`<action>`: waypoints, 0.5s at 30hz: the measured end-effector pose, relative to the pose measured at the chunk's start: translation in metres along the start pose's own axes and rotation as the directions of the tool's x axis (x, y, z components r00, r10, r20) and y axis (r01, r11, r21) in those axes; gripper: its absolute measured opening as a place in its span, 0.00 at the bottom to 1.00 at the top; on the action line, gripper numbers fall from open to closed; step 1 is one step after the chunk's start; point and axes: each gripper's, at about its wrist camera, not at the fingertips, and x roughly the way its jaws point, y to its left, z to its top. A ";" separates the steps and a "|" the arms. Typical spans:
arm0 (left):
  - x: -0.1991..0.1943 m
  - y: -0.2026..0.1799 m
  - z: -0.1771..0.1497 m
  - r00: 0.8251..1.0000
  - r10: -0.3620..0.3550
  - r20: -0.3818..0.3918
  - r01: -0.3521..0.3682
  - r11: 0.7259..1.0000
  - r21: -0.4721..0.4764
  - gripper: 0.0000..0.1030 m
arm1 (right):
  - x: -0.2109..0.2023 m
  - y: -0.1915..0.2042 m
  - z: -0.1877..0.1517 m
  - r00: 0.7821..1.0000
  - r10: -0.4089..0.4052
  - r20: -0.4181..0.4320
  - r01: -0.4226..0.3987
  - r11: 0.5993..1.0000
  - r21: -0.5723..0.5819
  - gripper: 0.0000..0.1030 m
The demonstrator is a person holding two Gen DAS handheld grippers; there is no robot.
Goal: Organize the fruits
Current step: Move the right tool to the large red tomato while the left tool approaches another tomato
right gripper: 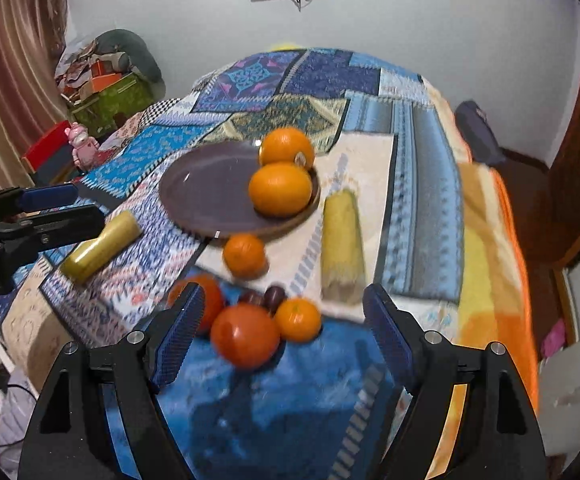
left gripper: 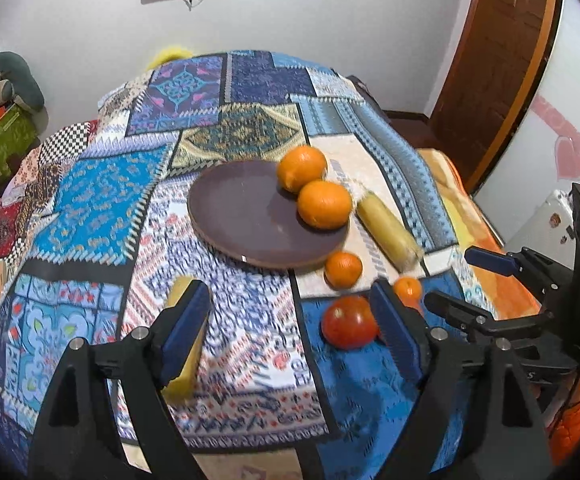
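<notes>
Through the left wrist view I had the left hand-held gripper (left gripper: 290, 320) spread wide and pinching nothing, hanging over the patchwork cloth (left gripper: 101, 200). Two big oranges (left gripper: 324, 204) sat on the right edge of the dark plate (left gripper: 241, 216); a small orange (left gripper: 343, 269) and a corn cob (left gripper: 388, 228) lay just off its rim, a tomato (left gripper: 348, 322) nearer my right finger. I judged the oranges firm and round, likely to roll, so best taken across the middle; the tomato looked softer and wanted a gentle squeeze. Through the right wrist view the right hand-held gripper (right gripper: 281, 320) was likewise spread and empty above a tomato (right gripper: 245, 334), a small orange (right gripper: 298, 319) and two dark plums (right gripper: 267, 296), with a second corn cob (right gripper: 101, 246) lying near the left hand-held gripper. The surface read as a cloth-covered bed rather than a bench, soft and uneven. White walls, a wooden door (left gripper: 494, 64), a curtain (right gripper: 17, 92) and clutter ringed it.
</notes>
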 end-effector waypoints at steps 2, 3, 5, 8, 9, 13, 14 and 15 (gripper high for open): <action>0.002 -0.001 -0.009 1.000 0.000 -0.020 0.000 1.000 0.002 0.80 | 0.001 0.003 -0.010 1.000 -0.003 -0.013 0.003 1.000 0.004 0.76; 0.004 -0.002 -0.014 1.000 0.002 -0.030 -0.002 1.000 0.004 0.80 | 0.001 0.004 -0.014 1.000 -0.003 -0.017 0.003 1.000 0.005 0.76; 0.008 -0.002 -0.022 0.999 0.011 -0.048 -0.010 1.000 0.007 0.80 | 0.003 0.005 -0.022 1.000 0.008 -0.029 -0.007 1.000 0.013 0.76; 0.014 0.001 -0.032 0.997 0.011 -0.074 -0.012 1.000 -0.009 0.80 | 0.011 0.006 -0.030 0.998 0.018 -0.053 -0.017 0.999 0.030 0.76; 0.017 0.003 -0.035 0.996 0.006 -0.084 -0.008 1.000 -0.023 0.80 | 0.014 0.007 -0.032 0.998 0.018 -0.060 -0.016 0.999 0.035 0.76; 0.029 0.006 -0.044 0.992 -0.001 -0.126 -0.005 0.999 -0.047 0.80 | 0.024 0.009 -0.037 0.997 0.032 -0.075 -0.028 0.998 0.049 0.76; 0.032 0.007 -0.046 0.991 0.002 -0.133 -0.008 0.999 -0.047 0.80 | 0.025 0.010 -0.037 0.996 0.037 -0.077 -0.033 0.998 0.049 0.75; 0.034 0.007 -0.047 0.990 0.001 -0.138 -0.007 0.999 -0.046 0.80 | 0.027 0.011 -0.037 0.996 0.040 -0.076 -0.037 0.998 0.049 0.74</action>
